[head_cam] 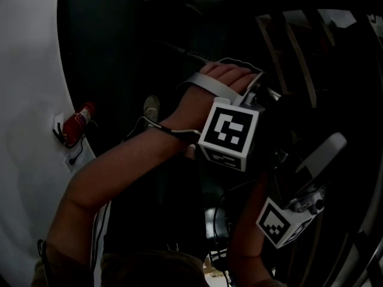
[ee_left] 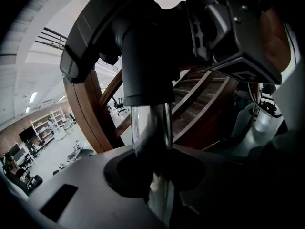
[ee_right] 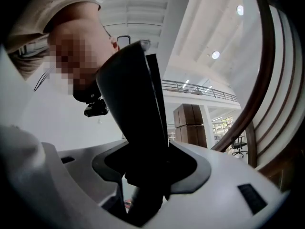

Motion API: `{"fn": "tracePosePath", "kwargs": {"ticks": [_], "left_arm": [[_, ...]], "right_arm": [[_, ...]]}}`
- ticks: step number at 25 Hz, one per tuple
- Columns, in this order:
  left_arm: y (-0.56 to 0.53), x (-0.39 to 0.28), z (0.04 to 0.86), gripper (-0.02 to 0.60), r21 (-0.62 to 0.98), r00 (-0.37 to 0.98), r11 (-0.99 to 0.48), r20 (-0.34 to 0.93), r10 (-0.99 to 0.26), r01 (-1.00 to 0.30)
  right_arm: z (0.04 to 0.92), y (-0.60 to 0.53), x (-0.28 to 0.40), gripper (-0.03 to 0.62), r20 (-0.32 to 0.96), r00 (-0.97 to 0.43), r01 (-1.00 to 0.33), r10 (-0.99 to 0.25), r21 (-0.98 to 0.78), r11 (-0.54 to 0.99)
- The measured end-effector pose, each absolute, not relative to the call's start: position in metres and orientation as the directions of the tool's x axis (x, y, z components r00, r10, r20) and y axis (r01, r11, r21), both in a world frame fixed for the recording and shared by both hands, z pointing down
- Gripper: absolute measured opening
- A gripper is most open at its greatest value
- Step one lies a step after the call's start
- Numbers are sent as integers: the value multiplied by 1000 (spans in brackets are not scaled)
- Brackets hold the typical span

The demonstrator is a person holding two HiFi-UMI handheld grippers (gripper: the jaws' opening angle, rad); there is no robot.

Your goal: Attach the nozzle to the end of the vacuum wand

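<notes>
In the left gripper view my left gripper is shut on the vacuum wand, a shiny chrome tube that rises upright between the jaws into a dark plastic collar. The right gripper view shows my right gripper shut on the nozzle, a long black tapered piece that stands up from the jaws. The head view is dark: the left gripper's marker cube sits above the right one's cube, close together. Whether nozzle and wand touch I cannot tell.
Curved dark wooden stair rails stand right behind the wand and also arc past at the right. A red fire extinguisher lies by the white wall at the left. A shoe rests on the dark floor.
</notes>
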State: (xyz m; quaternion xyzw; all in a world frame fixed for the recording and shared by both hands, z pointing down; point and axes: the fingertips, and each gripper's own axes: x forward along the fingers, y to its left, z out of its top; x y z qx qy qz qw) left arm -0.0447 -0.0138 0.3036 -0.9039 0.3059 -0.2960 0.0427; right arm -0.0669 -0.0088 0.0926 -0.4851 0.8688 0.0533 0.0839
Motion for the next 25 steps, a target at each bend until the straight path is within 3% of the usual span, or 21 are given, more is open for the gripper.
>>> {"fn": "tracePosePath", "kwargs": {"ticks": [11, 17, 19, 21, 25], "left_arm": [[-22, -57, 302, 110, -263, 620, -808, 532, -577, -527], [0, -58, 267, 124, -330, 727, -831, 406, -554, -448], [7, -58, 257, 176, -366, 747, -826, 370, -553, -430], [11, -59, 251, 227, -395, 744, -807, 343, -573, -439], [19, -63, 234, 225, -391, 744, -771, 259, -616, -503]], "right_arm": [[100, -10, -55, 241, -176, -473, -871, -863, -59, 489], [94, -7, -70, 241, -175, -494, -859, -852, -58, 509], [95, -9, -74, 242, -172, -503, -851, -847, -74, 520], [96, -10, -76, 242, -170, -510, -845, -843, -85, 528], [94, -1, -78, 242, -180, -512, -842, -840, -88, 532]]}}
